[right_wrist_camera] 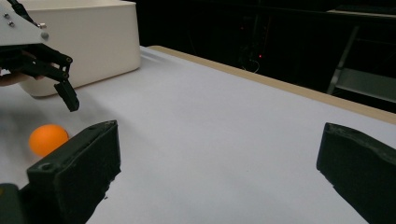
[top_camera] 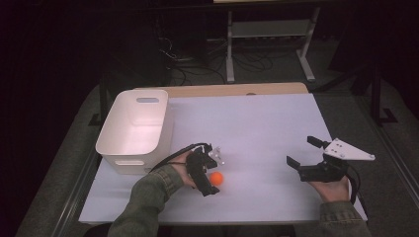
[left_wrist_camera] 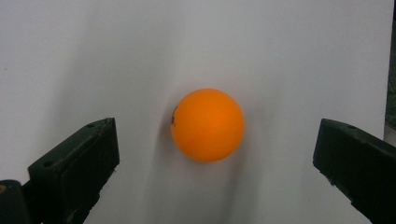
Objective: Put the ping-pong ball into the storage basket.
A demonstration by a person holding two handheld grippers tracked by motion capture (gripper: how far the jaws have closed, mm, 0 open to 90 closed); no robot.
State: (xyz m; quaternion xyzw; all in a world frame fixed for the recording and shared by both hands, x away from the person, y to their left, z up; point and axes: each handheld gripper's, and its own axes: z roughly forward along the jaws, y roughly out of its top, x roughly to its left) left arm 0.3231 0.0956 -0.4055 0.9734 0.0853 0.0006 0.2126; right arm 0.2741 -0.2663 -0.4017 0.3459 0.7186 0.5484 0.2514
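Observation:
An orange ball lies on the white table near its front edge. My left gripper hovers right over it, pointing down. In the left gripper view the ball sits between the two black jaws, which stand wide apart and do not touch it; the left gripper is open. My right gripper is held at the right side of the table, open, with nothing between its jaws. From the right gripper view, the ball shows at far left, below the left gripper's fingers.
A white plastic bin stands at the table's left side, just behind the left hand; its wall also shows in the right gripper view. A wooden strip runs along the table's far edge. Dark floor with cables and a metal stand lies beyond.

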